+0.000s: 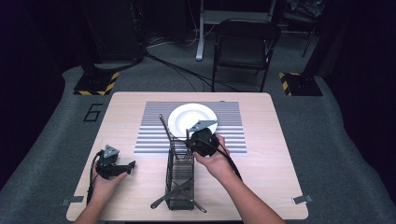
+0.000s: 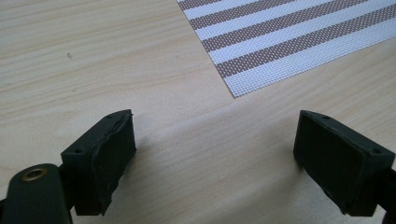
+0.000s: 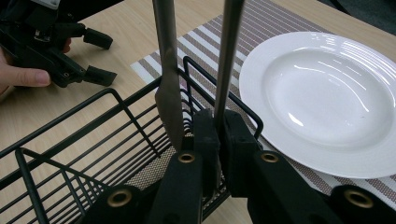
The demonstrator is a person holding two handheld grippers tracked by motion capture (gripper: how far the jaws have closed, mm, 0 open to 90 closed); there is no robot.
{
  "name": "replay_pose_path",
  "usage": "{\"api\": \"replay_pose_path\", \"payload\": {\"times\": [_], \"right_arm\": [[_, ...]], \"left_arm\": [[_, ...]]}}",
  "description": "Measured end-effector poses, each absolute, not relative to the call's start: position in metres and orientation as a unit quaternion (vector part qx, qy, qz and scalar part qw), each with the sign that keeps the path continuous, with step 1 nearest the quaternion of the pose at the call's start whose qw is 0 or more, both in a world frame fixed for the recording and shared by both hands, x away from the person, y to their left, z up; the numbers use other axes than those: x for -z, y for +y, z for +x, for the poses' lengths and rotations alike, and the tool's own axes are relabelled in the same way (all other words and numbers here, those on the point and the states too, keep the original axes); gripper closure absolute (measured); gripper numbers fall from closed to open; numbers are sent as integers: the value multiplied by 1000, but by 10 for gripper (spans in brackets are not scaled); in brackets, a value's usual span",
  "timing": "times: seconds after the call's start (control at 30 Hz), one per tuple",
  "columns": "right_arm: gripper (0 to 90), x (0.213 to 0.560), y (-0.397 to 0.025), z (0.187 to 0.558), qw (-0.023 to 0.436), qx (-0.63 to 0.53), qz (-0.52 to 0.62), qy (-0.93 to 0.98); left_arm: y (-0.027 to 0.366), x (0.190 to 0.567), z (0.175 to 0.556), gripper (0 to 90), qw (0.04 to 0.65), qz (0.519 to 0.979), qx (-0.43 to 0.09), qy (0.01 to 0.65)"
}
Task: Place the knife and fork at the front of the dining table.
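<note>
A black wire basket stands lengthwise at the table's front middle, its far end on the striped placemat. My right gripper is at that far end. In the right gripper view its jaws are shut on a thin metal utensil handle that rises upright beside the basket's wire rim. A second, flatter metal utensil stands just left of it, leaning out of the basket. My left gripper rests at the table's left, open and holding nothing.
A white plate sits on the placemat just beyond the right gripper. Two dark utensils lie crossed at the basket's near end. The placemat's corner lies ahead of the left jaws. A folding chair stands beyond the table.
</note>
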State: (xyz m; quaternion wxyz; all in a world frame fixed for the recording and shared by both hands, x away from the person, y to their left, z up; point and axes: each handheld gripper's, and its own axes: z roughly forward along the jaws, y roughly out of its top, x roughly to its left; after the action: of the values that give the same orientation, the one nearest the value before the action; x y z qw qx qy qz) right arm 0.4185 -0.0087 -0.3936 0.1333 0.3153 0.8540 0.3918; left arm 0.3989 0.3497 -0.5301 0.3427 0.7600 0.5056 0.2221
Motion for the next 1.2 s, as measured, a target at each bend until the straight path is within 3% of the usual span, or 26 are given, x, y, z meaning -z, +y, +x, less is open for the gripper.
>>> {"api": "replay_pose_path", "payload": {"times": [0.57,1.2], "right_arm": [[871,404,1,421,139,-364,317,864],[873,380,-6,420,97,-376,319,865]], "left_arm": [[350,530,399,127,343,760,-222,506],[350,529,399,127,338,763,-218,506]]}}
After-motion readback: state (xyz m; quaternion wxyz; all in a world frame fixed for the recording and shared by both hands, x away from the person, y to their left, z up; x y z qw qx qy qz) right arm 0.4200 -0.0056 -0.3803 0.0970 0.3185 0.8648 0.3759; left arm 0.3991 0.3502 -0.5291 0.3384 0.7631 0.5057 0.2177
